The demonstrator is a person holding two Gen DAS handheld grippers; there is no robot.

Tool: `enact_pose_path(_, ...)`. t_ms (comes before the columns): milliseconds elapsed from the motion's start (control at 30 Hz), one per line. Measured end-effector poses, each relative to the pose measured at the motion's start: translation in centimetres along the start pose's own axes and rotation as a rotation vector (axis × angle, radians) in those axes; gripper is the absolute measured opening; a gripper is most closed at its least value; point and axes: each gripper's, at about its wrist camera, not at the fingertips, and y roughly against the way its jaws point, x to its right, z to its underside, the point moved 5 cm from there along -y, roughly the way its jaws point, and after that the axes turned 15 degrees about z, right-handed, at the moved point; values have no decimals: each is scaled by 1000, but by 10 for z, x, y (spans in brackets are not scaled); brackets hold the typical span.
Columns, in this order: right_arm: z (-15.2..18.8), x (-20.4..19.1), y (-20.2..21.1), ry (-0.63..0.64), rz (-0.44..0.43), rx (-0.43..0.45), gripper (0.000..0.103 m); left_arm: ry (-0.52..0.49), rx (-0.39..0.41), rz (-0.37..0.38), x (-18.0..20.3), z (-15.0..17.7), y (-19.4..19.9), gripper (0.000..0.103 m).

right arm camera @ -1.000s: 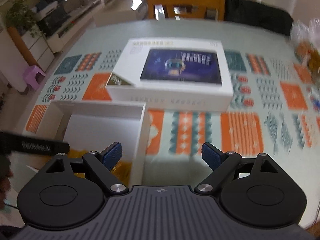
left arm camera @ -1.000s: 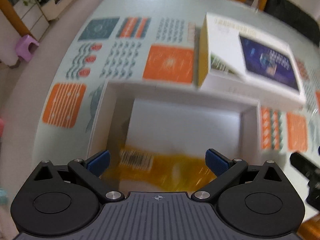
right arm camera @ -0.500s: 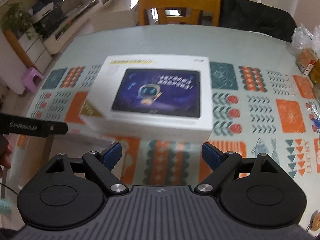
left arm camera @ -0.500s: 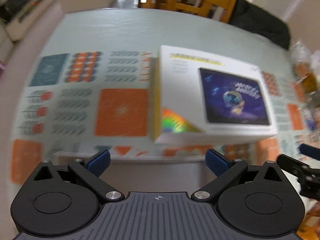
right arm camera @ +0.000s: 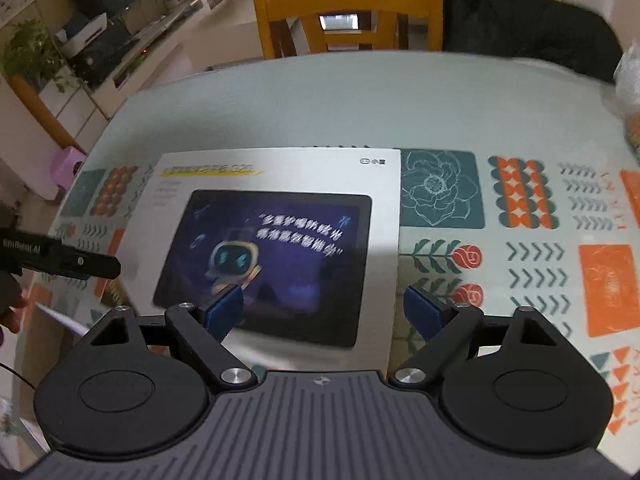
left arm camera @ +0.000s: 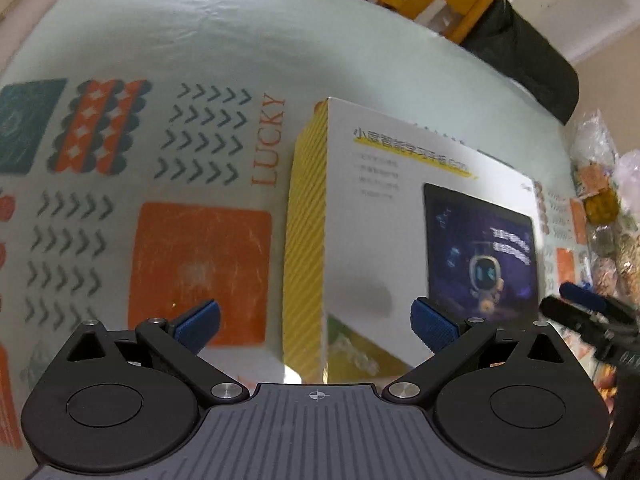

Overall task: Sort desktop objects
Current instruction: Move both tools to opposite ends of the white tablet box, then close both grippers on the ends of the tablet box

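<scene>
One white box [left arm camera: 376, 240] lies flat on the table [left arm camera: 200, 32], its lid shut so nothing inside shows; a dark tablet picture with a small robot fills much of its top, and one side is striped yellow. The patterned cloth [right arm camera: 520, 216] under it carries orange squares, chevrons and the word LUCKY. The left claw [left arm camera: 316, 326] is spread wide and empty, straddling the box's near yellow corner without touching it. The right claw [right arm camera: 322, 314] is also wide apart and holds nothing, poised over the box's near right edge. The printed text on the box is blurred and hard to read. At the far right of the left view, crinkled snack bags [left arm camera: 600, 208] are partly cut off. A wooden chair [right arm camera: 348, 12] stands beyond the table, and a dark cushion or garment [right arm camera: 520, 24] beside it.
</scene>
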Motion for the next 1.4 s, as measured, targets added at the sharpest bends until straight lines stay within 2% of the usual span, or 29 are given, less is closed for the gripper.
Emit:
enact_pose_path(100,-10,10,-20,-43,-65,-42,103,-4,-51,19,-5,-10,-15,103)
enact_pose_path(200,-20,20,-40,-82,-123,-83,103,15,-79,93,-8,-19,-26,103)
enact_pose_path(333,-26,31,-65,-79,-153,-137,103,32,-113,162,-10,-27,-38,103)
enact_pose_path(500,-26,35,-83,-67,-293,-197,103,90,-164,255,-12,-28,-50,103)
enact_pose_path(800,-24,52,-103,-110,-455,-254,103,75,-170,278,-14,-34,-55,103)
enact_pose_path(967,-20,50,-100,-108,-472,-198,103,42,-135,276,-11,-37,-56,103)
enact_pose_path(1167,-24,47,-99,-123,-440,-201,103,-24,-122,252,-2,-39,-53,103)
enact_pose_path(1333,-26,36,-86,-102,-370,-183,103,-75,-112,179,12,-38,-46,103)
enact_pose_path(1400,-27,31,-81,-93,-343,-176,103,-81,-96,173,15,-38,-40,103)
